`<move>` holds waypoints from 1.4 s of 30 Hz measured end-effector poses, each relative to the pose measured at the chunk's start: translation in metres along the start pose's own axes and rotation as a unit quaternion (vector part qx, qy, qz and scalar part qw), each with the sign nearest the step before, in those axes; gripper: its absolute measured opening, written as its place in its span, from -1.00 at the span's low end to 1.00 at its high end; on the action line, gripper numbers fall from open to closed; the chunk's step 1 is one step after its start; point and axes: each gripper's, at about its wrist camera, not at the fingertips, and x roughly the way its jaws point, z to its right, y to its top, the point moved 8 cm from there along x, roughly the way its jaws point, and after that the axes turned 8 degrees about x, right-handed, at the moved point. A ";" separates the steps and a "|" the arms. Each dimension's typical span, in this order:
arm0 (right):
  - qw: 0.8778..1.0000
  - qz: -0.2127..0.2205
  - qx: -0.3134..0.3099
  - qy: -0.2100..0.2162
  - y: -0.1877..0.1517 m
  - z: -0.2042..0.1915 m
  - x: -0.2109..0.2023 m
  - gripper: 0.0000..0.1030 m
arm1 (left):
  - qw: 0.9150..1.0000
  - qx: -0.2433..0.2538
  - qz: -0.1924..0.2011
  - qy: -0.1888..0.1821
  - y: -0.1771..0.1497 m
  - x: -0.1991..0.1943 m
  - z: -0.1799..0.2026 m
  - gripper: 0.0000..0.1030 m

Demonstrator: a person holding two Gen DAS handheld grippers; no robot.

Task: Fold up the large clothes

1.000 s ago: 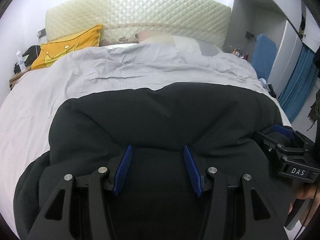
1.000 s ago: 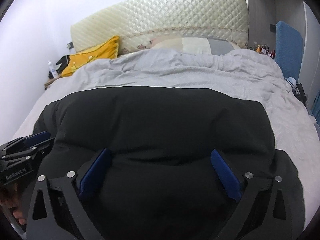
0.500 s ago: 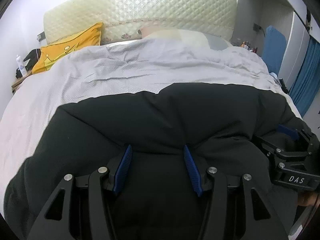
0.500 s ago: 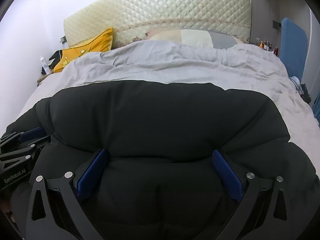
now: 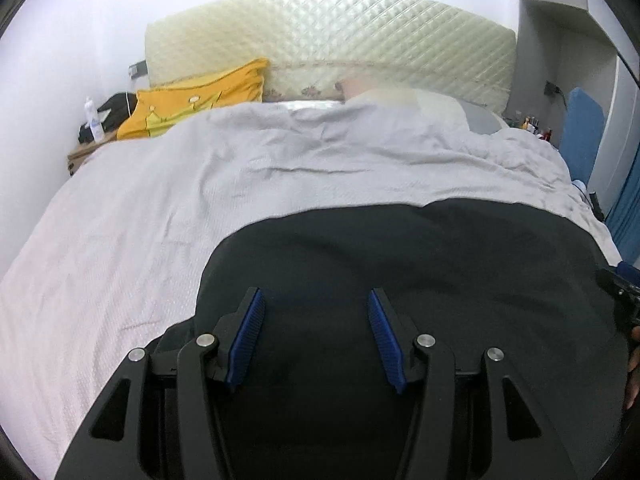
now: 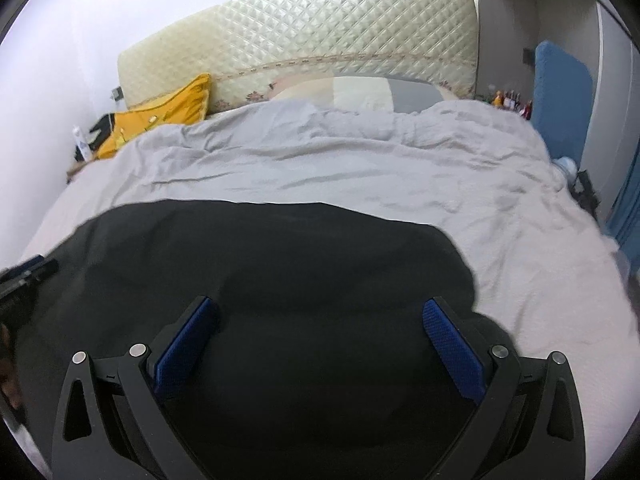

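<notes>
Exposing more grey duvet [image 5: 168, 216], the black garment [image 5: 400, 264] has drawn nearer.

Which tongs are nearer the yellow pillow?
Left. The left tongs sit on the yellow pillow's side of the black garment; the right tongs sit on the far side.

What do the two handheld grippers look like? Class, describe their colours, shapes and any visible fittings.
Both look alike. The left gripper and right gripper have matte black angular frames with triangular cut-outs and round silver bolt heads. Their fingers carry blue pads, ribbed on the left, finely textured on the right. No cables or sleeves show, and any lettering is unreadable now.
</notes>
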 end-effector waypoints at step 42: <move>0.987 0.157 0.018 0.036 0.078 -0.029 -0.272 1.00 | 0.994 0.000 0.106 -0.003 0.058 -0.281 0.007 0.13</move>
